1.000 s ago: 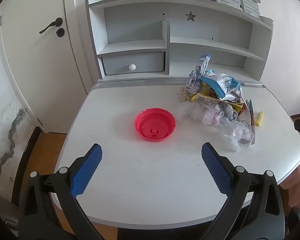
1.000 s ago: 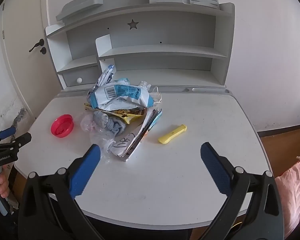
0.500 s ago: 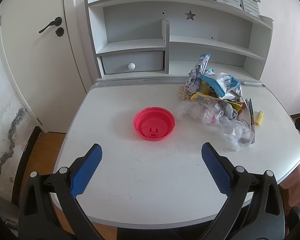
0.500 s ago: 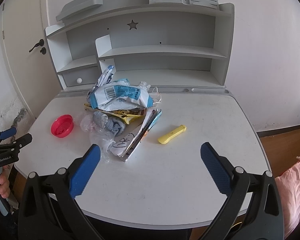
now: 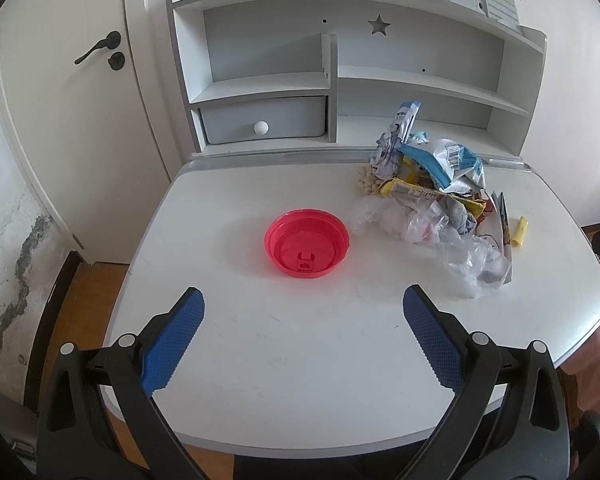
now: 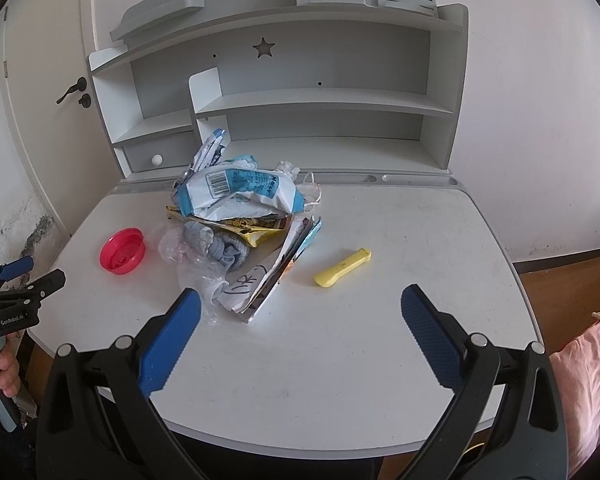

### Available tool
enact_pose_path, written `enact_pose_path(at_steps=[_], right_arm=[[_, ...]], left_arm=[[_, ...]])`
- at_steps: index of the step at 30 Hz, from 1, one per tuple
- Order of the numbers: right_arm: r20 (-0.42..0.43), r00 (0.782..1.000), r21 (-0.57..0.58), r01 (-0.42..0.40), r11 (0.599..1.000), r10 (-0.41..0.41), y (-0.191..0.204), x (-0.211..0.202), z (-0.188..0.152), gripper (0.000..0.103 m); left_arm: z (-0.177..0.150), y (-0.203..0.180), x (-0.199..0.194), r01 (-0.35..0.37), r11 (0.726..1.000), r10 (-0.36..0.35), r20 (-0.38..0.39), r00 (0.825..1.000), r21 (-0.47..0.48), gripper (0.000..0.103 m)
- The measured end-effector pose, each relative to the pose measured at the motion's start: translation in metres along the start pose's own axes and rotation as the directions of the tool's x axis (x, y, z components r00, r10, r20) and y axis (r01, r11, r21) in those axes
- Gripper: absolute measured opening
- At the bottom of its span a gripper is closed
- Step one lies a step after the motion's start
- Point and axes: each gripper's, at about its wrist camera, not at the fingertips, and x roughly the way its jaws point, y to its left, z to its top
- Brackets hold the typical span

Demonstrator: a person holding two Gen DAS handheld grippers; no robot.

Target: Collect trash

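A heap of trash (image 6: 244, 216) lies on the white desk: blue-white wrappers, a yellow wrapper, clear plastic film, a grey rag and scribbled paper. The same trash heap (image 5: 428, 196) sits right of centre in the left wrist view. A red lid (image 5: 307, 242) lies upside down ahead of my left gripper (image 5: 303, 308), which is open and empty over the desk's near edge. The red lid (image 6: 122, 251) shows left of the heap. A yellow plastic piece (image 6: 342, 267) lies alone right of the heap. My right gripper (image 6: 300, 306) is open and empty, short of the paper.
A grey shelf unit (image 6: 308, 100) with a small drawer (image 5: 262, 120) stands along the desk's (image 6: 380, 360) far edge. A door (image 5: 64, 80) is to the left. A person's hand (image 6: 0, 372) holds the left gripper's handle at the desk's left side. Pink fabric (image 6: 588, 380) is at the right.
Both views shift very slightly; the left gripper edges a little toward the red lid. Nothing on the desk has moved, and both grippers stay open.
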Motion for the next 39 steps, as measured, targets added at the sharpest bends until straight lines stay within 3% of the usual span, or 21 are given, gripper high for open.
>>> enact_pose_path(at_steps=[39], right_arm=[[-0.004, 1.0, -0.005, -0.009, 1.0, 0.009, -0.0019, 0.0006, 0.0004, 0.097]], left_arm=[[-0.0029, 0.004, 0.0101, -0.006, 1.0, 0.006, -0.022, 1.0, -0.005, 0.097]])
